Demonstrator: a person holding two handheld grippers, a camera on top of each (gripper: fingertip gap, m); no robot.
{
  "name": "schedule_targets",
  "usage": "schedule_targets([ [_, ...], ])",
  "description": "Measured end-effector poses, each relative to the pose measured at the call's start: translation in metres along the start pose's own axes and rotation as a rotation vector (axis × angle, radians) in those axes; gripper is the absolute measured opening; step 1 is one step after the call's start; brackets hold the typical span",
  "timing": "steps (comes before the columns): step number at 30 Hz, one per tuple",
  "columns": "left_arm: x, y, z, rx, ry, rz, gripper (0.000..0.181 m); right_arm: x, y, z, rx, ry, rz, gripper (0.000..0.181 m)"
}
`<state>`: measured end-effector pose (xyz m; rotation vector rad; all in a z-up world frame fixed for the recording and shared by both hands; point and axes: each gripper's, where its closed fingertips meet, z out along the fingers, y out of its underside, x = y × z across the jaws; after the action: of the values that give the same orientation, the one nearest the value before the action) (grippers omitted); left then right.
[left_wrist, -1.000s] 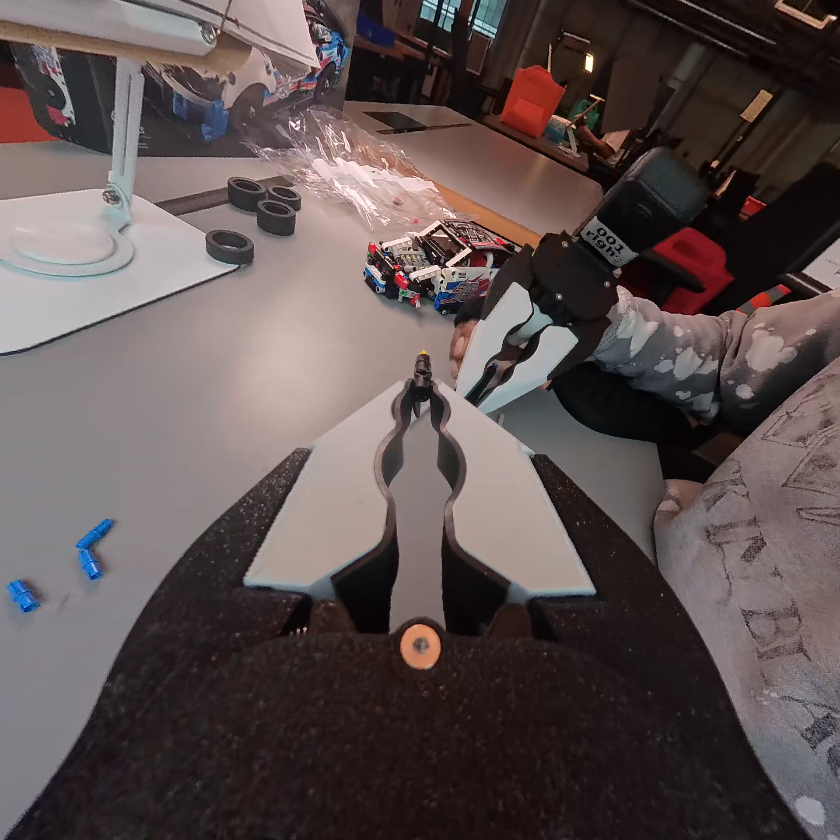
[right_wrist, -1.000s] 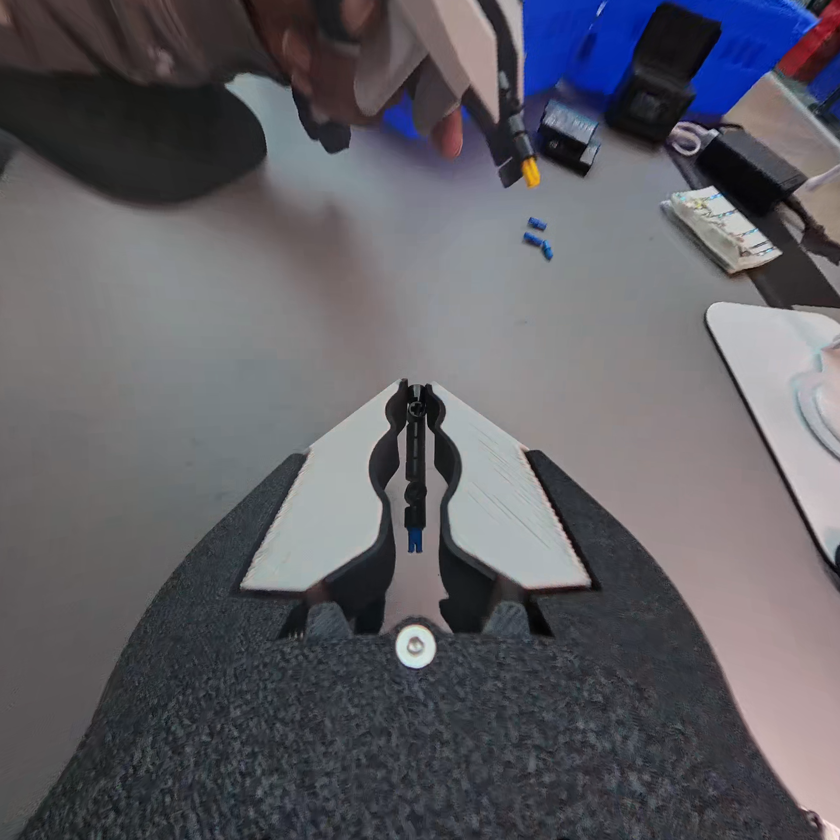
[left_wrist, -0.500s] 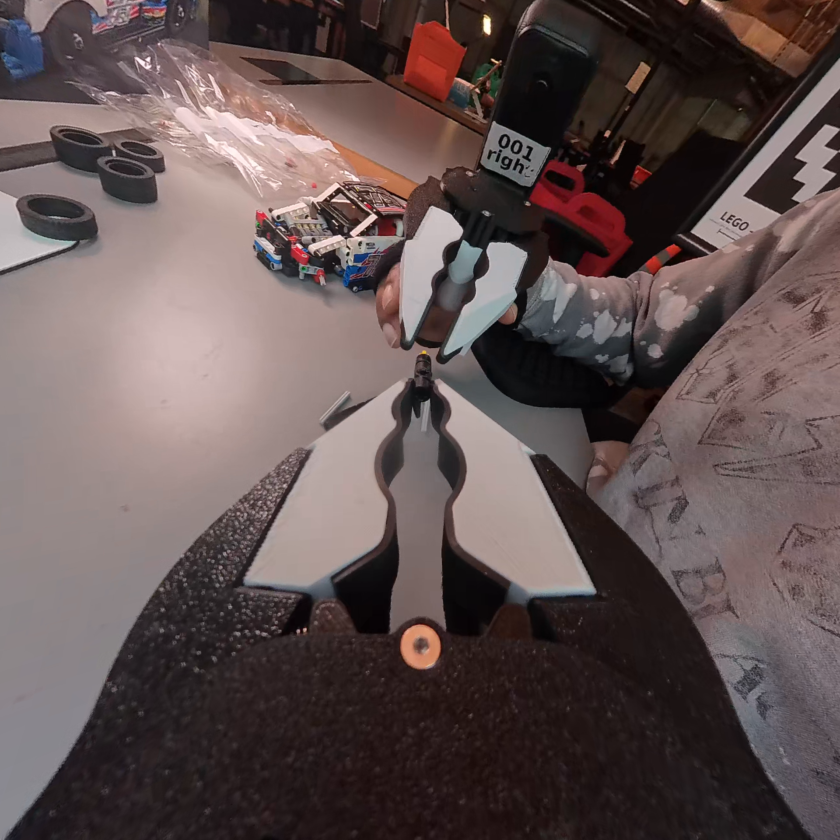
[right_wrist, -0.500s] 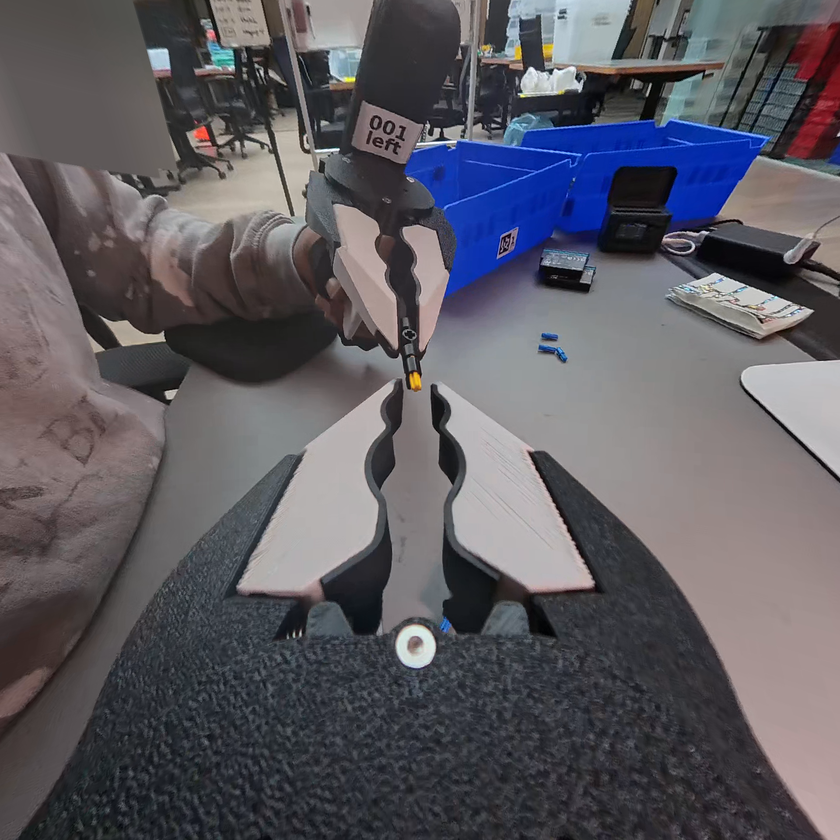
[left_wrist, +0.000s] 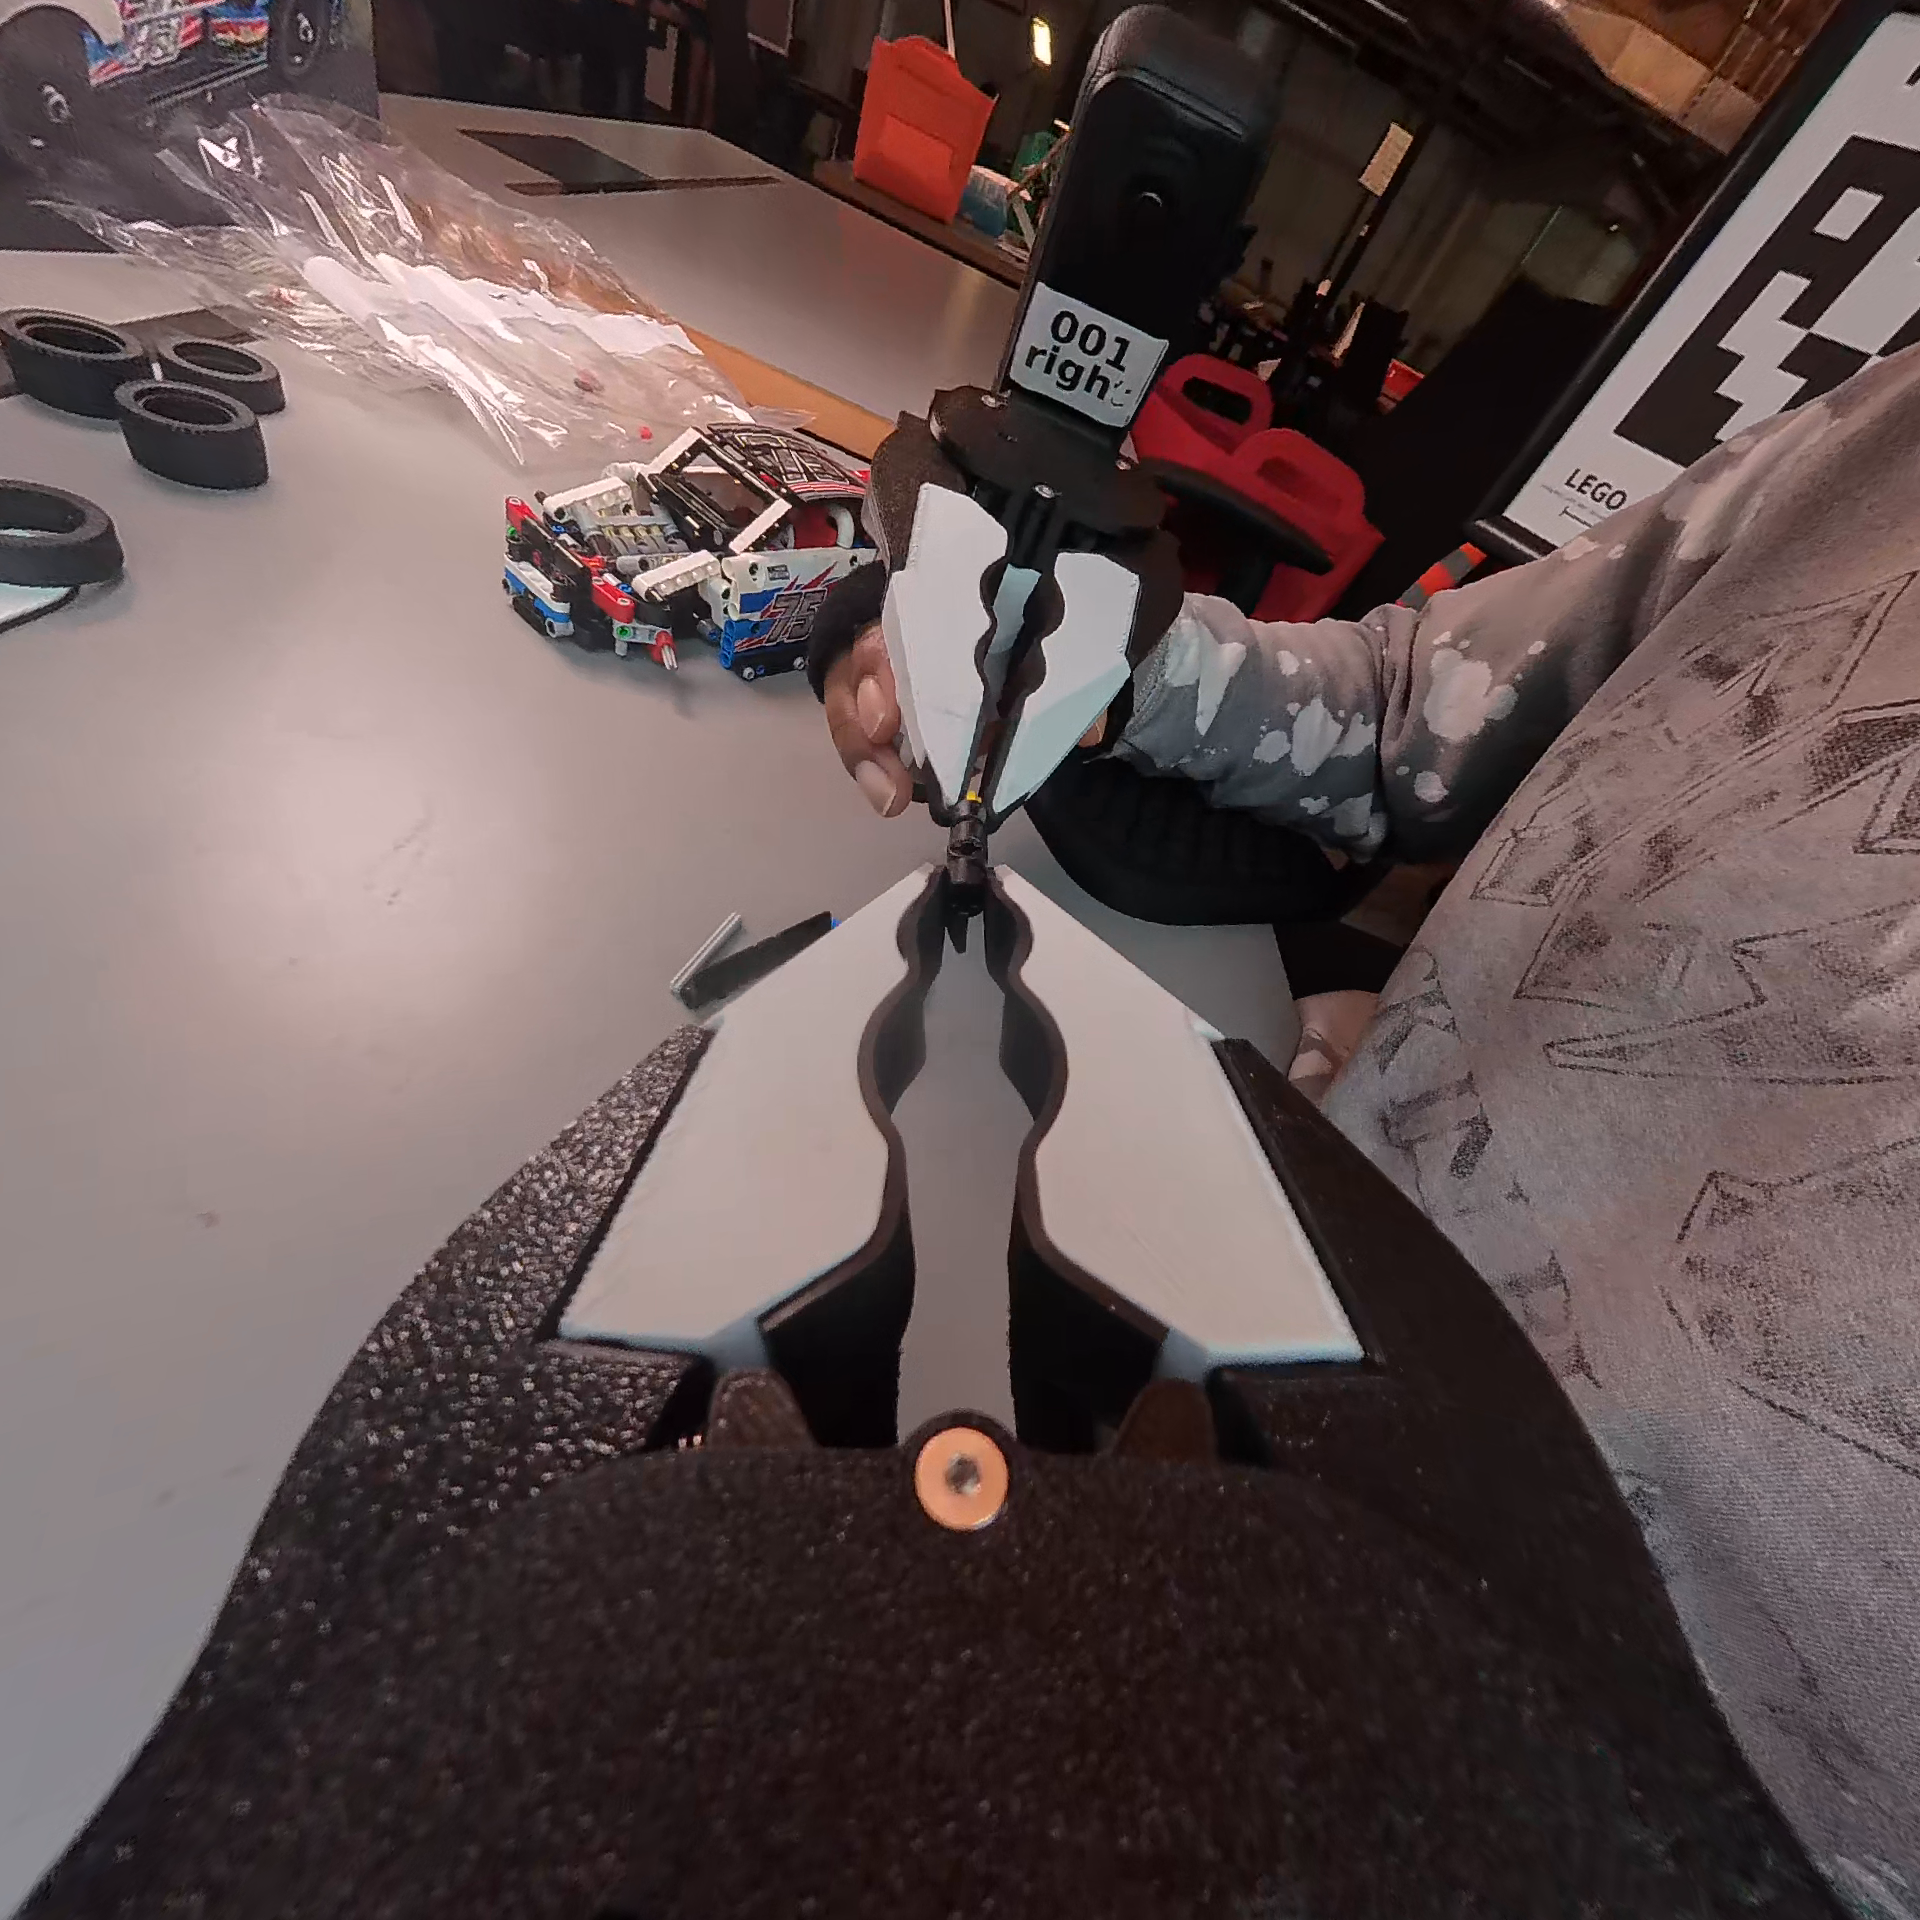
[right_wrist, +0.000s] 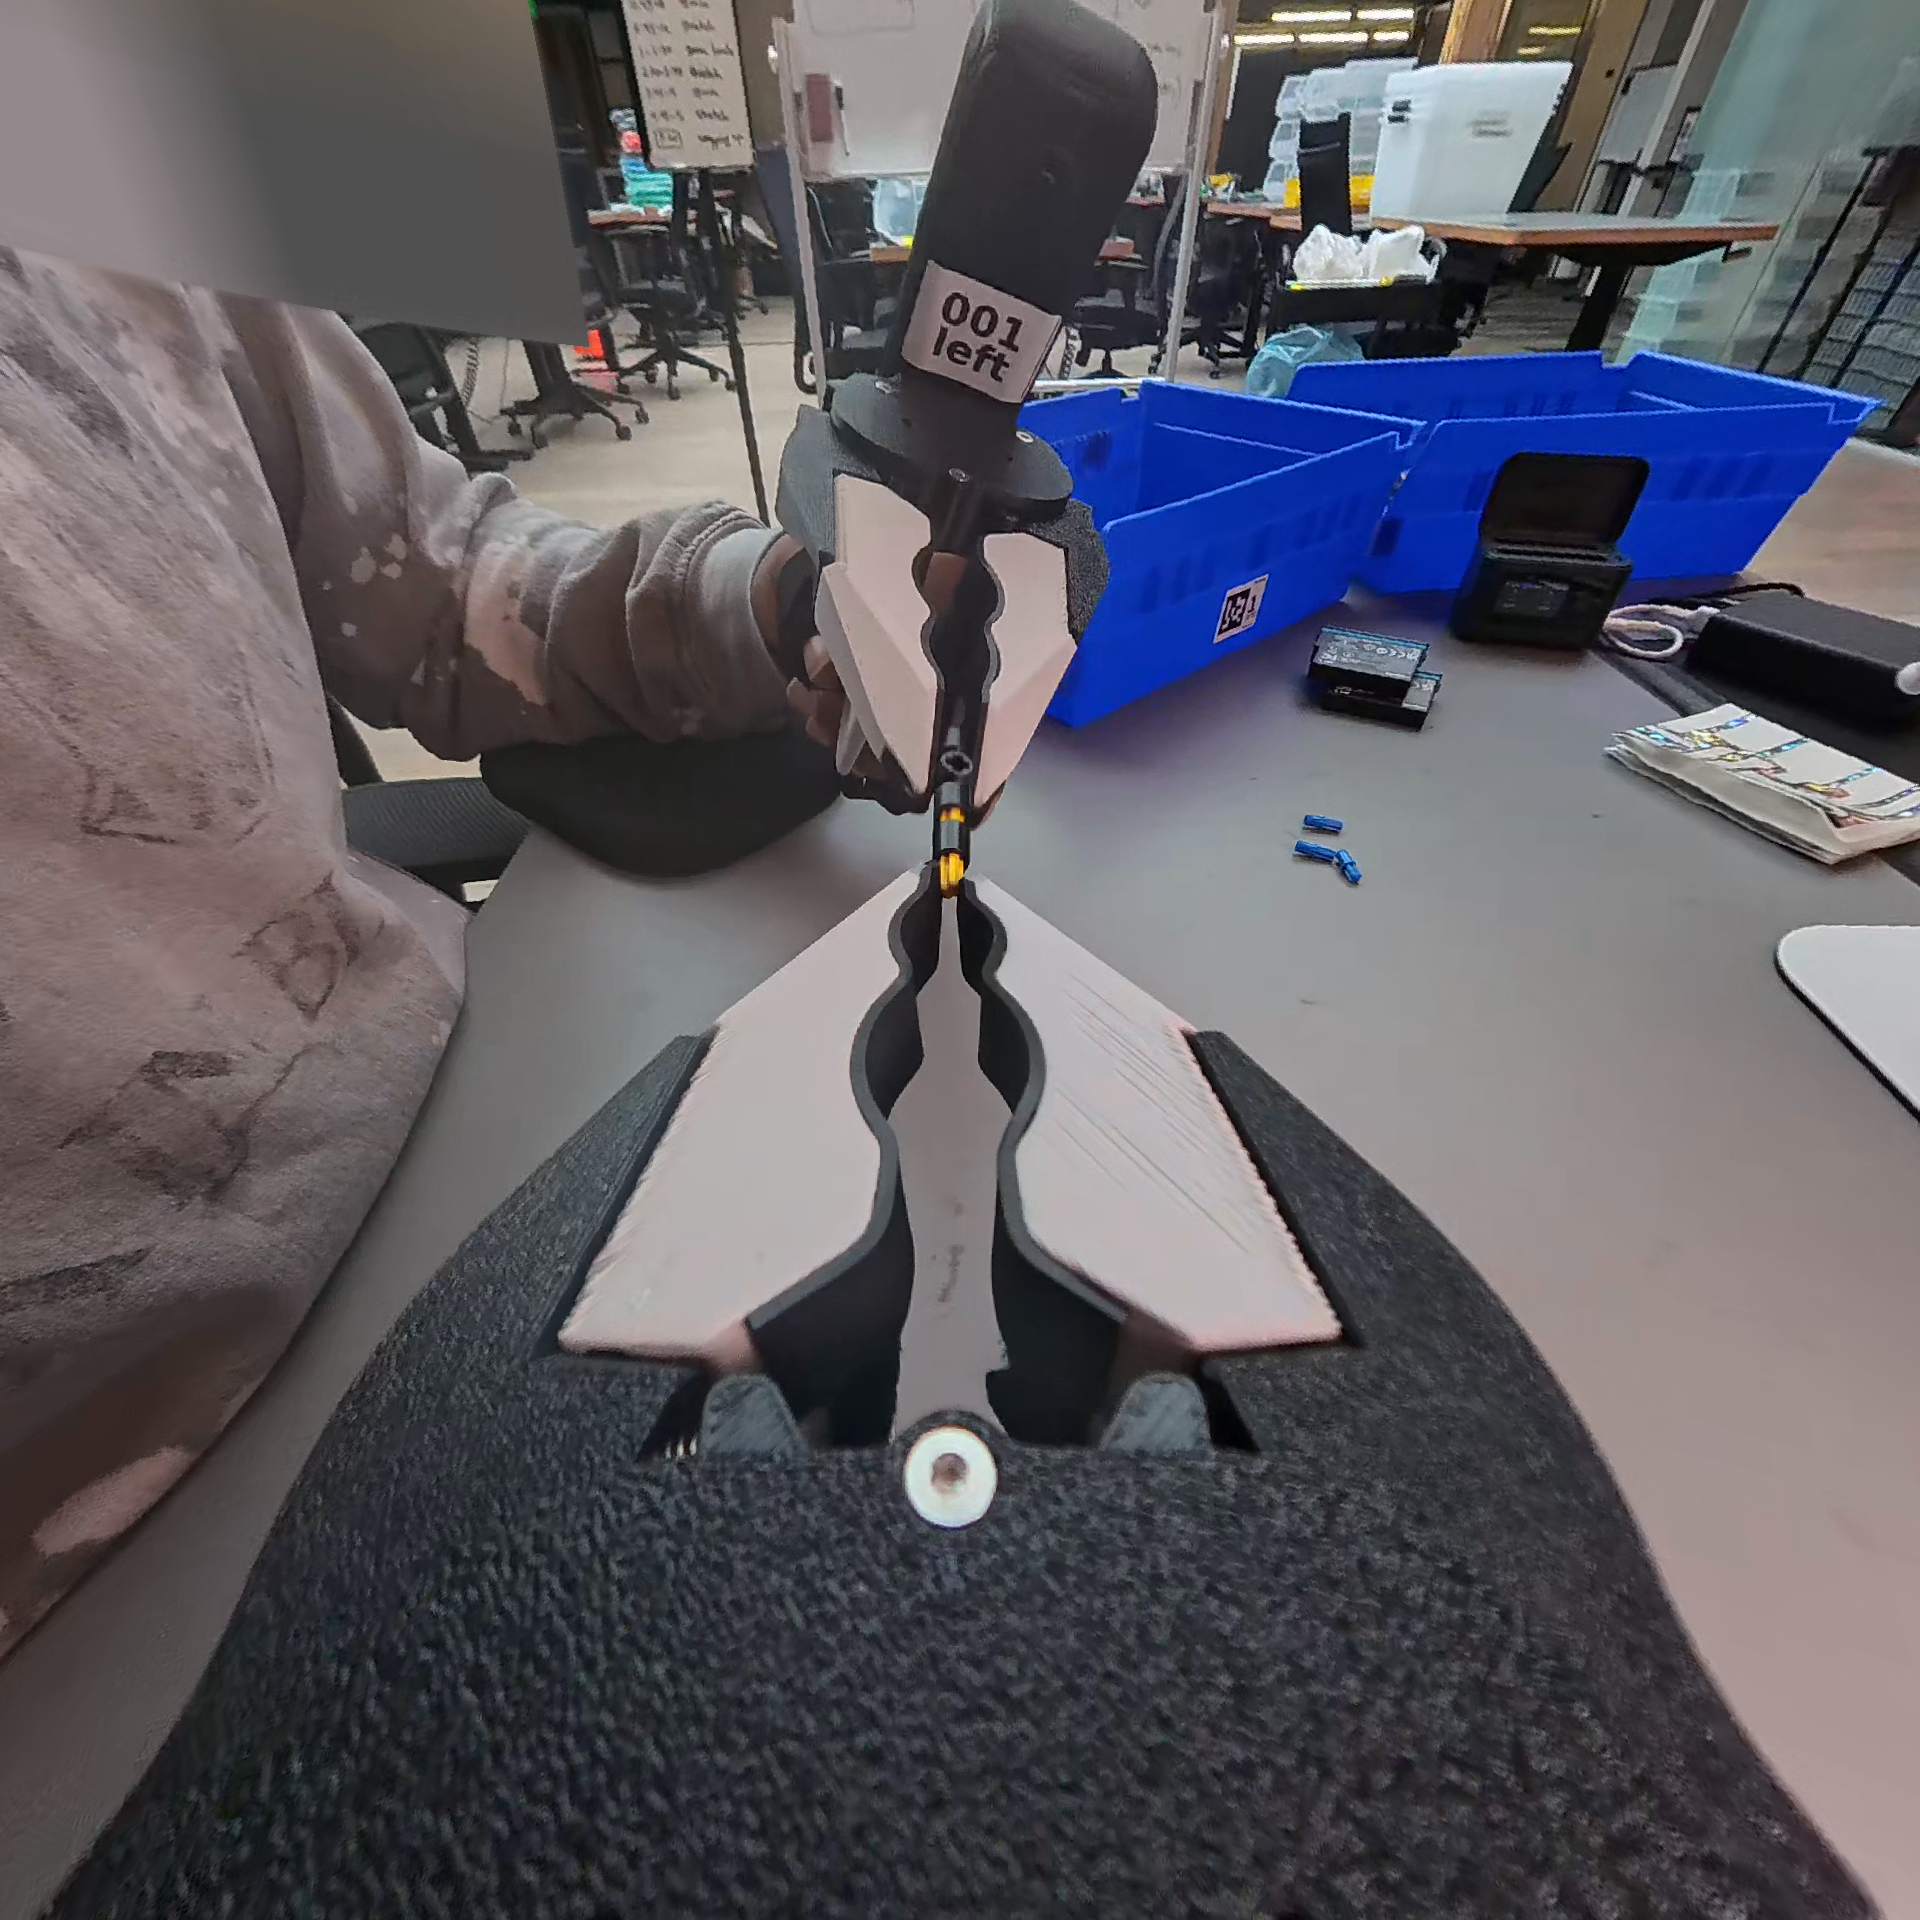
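My left gripper (left_wrist: 964, 885) is shut on a small black connector piece (left_wrist: 964, 844) with a yellow tip, held above the grey table (left_wrist: 312, 831). My right gripper (right_wrist: 943, 885) faces it tip to tip, its jaws closed around the yellow tip (right_wrist: 948, 871). The left gripper (right_wrist: 951, 792) shows opposite in the right wrist view, and the right gripper (left_wrist: 968, 808) in the left wrist view. A thin black rod (left_wrist: 764, 951) lies on the table just left of the left fingers (left_wrist: 790, 1039).
A brick-built toy car (left_wrist: 686, 561), black tyres (left_wrist: 192, 431) and a clear plastic bag (left_wrist: 416, 291) lie on the table. Blue bins (right_wrist: 1247, 540), small blue pins (right_wrist: 1325, 842), black batteries (right_wrist: 1371, 665), a booklet (right_wrist: 1766, 779) and a white pad (right_wrist: 1860, 997) are nearby. Less than 4 cm separates the two grippers' tips. The brick-built toy car (left_wrist: 686, 561) lies around 25 cm away from my right fingertips.
My right gripper let go of a black rod with a blue pin, swung up to face the left gripper, and closed on the yellow tip. The two grippers have come together.
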<state>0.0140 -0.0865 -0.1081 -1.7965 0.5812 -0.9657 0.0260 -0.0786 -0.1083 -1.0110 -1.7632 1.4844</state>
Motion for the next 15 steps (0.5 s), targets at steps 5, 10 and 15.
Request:
schedule_targets([
  [5, -0.027, -0.018, -0.055, 0.096, -0.143, 0.025, 0.004, 0.025, 0.001, -0.038, 0.019, 0.110, 0.016, 0.002],
  [10, -0.049, 0.034, -0.026, -0.185, -0.278, 0.069, 0.006, 0.021, 0.010, -0.019, -0.026, 0.085, 0.007, 0.003],
  [15, -0.057, 0.062, -0.015, -0.326, -0.321, 0.100, 0.006, 0.018, 0.025, -0.011, -0.090, 0.092, -0.007, 0.003],
])
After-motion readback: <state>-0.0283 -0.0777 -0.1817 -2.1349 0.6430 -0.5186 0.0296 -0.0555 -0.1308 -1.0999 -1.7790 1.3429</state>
